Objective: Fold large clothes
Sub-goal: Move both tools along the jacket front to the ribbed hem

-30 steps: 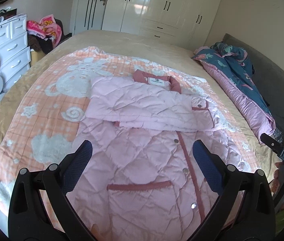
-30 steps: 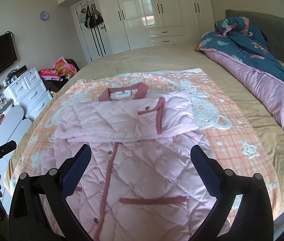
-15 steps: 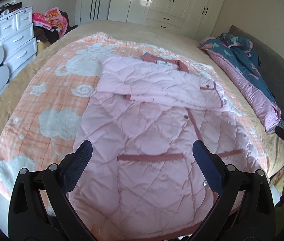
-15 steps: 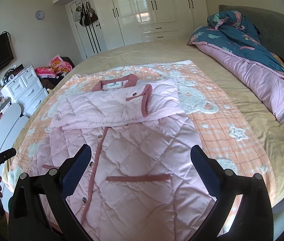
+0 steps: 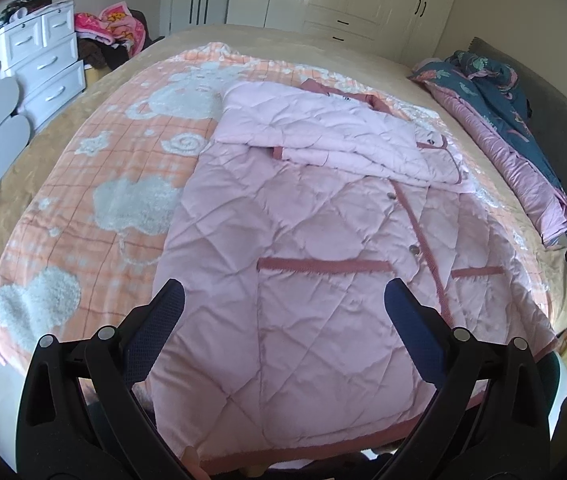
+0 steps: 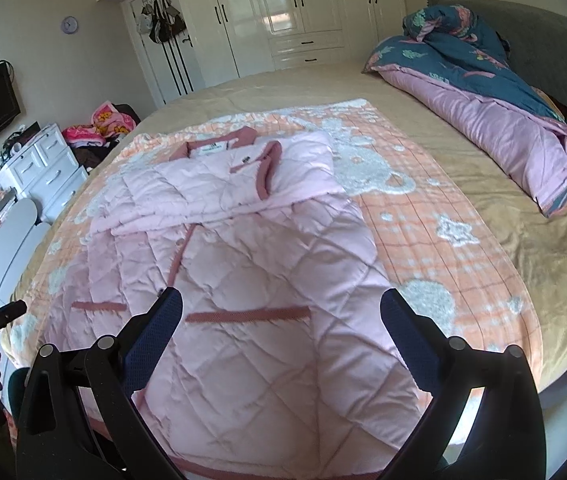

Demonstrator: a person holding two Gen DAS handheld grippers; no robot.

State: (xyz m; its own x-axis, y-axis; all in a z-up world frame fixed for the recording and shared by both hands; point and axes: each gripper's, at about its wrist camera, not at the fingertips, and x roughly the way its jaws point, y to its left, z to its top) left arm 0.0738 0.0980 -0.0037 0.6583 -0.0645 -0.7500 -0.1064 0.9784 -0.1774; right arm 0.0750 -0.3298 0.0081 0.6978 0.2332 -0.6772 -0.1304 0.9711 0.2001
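Observation:
A long pink quilted coat (image 5: 303,240) with dusty-red trim lies front-up on an orange and white blanket (image 5: 123,152) on the bed. Both sleeves are folded across its chest below the collar (image 6: 219,146). Its hem hangs at the near bed edge (image 5: 283,446). My left gripper (image 5: 283,312) is open and empty, above the coat's lower left part. My right gripper (image 6: 281,316) is open and empty, above the coat (image 6: 251,280) near its right pocket trim. Each gripper shows at the edge of the other's view.
A rolled blue and pink duvet (image 6: 483,92) lies along the bed's right side by a grey headboard (image 6: 543,40). White drawers (image 5: 39,64) and a clothes pile (image 5: 115,28) stand left. White wardrobes (image 6: 283,12) line the far wall.
Both grippers have drawn back toward the foot of the bed, so the coat's hem and pockets are now near. Both stay open. The coat has not moved.

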